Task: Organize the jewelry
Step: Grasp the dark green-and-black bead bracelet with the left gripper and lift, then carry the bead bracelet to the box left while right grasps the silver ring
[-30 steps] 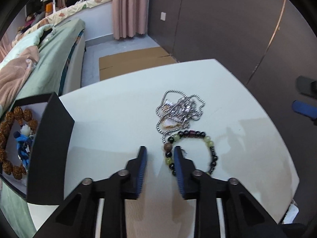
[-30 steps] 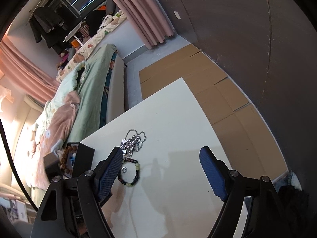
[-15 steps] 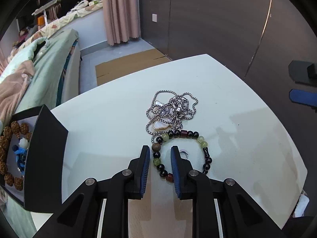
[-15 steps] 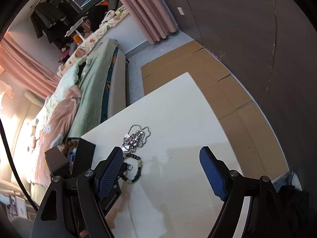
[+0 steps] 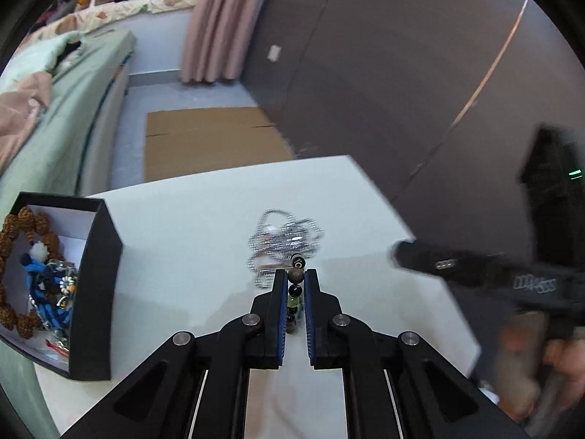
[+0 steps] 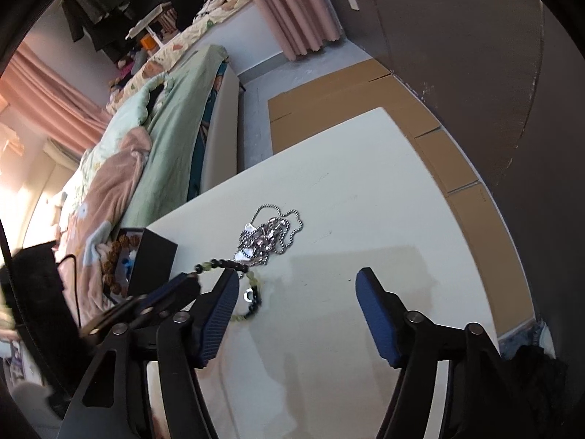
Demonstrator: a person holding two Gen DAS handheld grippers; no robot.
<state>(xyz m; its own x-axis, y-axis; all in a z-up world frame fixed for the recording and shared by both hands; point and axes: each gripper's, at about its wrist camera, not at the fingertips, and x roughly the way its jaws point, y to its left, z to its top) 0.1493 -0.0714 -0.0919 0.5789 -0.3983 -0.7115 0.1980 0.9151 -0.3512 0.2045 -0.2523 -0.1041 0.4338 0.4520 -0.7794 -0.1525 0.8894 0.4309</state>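
Beaded bracelet (image 5: 294,292) pinched in left gripper (image 5: 295,278), jaws just closed.
Right view alone shows right gripper (image 6: 297,285) spread, narrowing, empty; chain (image 6: 268,234) at 12 o'clock; box (image 5: 93,292) at 9.

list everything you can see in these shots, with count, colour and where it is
beaded bracelet: one, black, green and brown beads, pinched in the left tool, its loop hanging down to the table
chain necklaces: a tangled pile, silver, mid table
jewelry box: one, black outside and white inside, left table edge, holding brown beads and blue pieces
table: one, white
cardboard: flattened, brown, on the floor beyond the table
bed: one, green and pink covers, left
curtain: pink, far wall
left tool: black with blue pads, shut on the bracelet
right tool: black with blue pads, open, empty
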